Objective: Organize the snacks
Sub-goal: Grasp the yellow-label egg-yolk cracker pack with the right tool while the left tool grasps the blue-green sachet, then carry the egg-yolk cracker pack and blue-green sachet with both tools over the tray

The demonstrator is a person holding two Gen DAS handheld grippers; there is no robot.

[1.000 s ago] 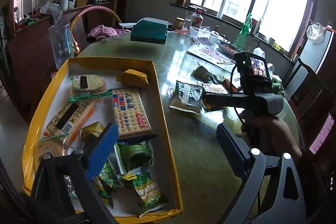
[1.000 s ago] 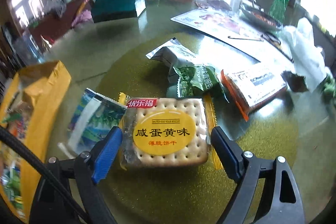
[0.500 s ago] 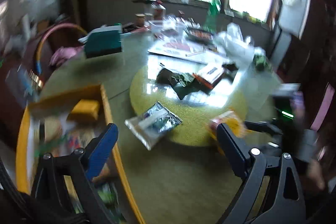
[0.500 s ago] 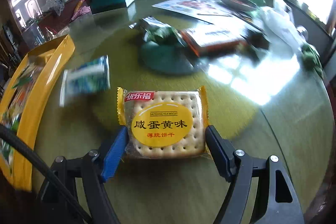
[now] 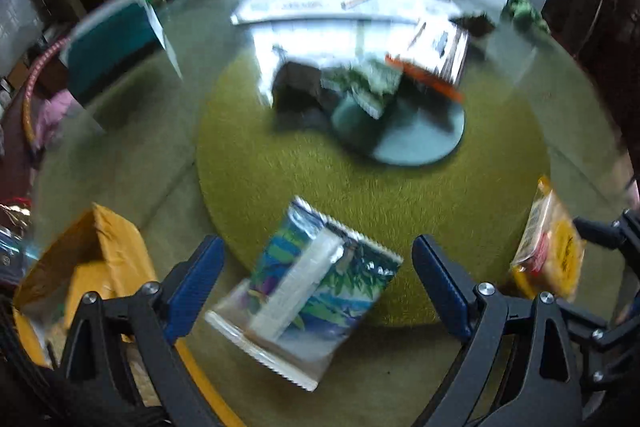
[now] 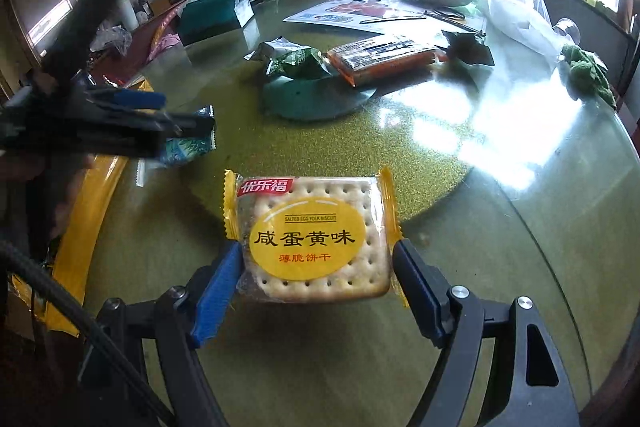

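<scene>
Holding the salted egg yolk biscuit pack (image 6: 316,235) by its two side edges, the right gripper (image 6: 316,275) has it lifted clear of the glass table (image 6: 520,267), the jaws having just closed in on the pack and then eased a little, pads against the wrapper's sides. That grip looks light to me, so the carry toward the yellow box (image 6: 84,211), which sits off to the left of the pack, wants to be steady and low, with the pack kept flat so it does not slide out forward. Meanwhile the left gripper (image 5: 316,287) hangs with its jaws spread wide over the blue-green snack packet (image 5: 308,291), which lies flat on the glass just beside the yellow box's rim, nothing pressing on it. I would bring those fingers down square to the packet's long sides, since it lies askew between them, and close on the body, not the crimped ends. Both grippers are heading for the same corner of the box, so one should go in first. Farther from the box, green snack packets (image 6: 296,61) and an orange-edged pack (image 6: 380,61) wait untouched.
</scene>
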